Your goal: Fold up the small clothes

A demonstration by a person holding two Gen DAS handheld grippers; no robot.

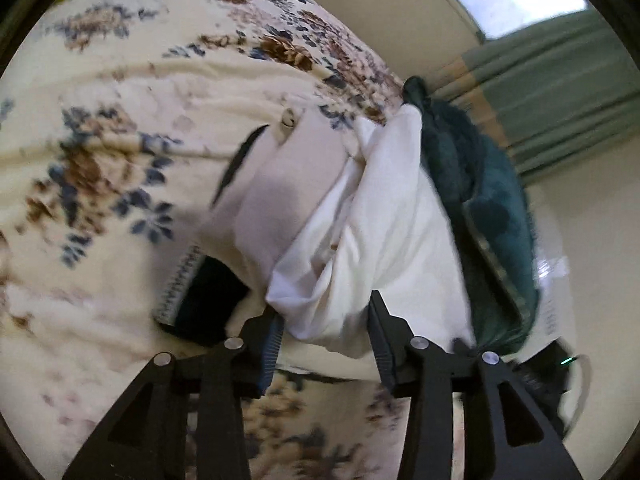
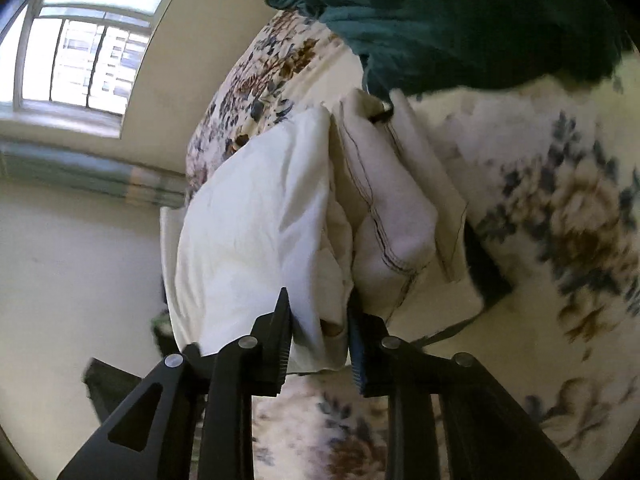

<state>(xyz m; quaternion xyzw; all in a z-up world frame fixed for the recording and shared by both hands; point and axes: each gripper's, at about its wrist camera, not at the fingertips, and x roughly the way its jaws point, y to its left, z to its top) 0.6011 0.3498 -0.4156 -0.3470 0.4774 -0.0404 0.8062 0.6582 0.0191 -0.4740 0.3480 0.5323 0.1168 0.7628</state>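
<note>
This is a bedroom in a home: a cream floral fleece blanket (image 1: 100, 128) covers the bed, near a window (image 2: 80, 60) with green pleated curtains (image 1: 560, 96).

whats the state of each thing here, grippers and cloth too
left gripper: jaws partly closed on the white garment's edge
right gripper: jaws partly closed on the white garment's edge
white garment: bunched and creased, lifted between both grippers
pale garment: folded, lying on the blanket
green cloth: crumpled in a heap beside the white garment
blanket: spread out, rumpled
curtain: drawn aside
</note>
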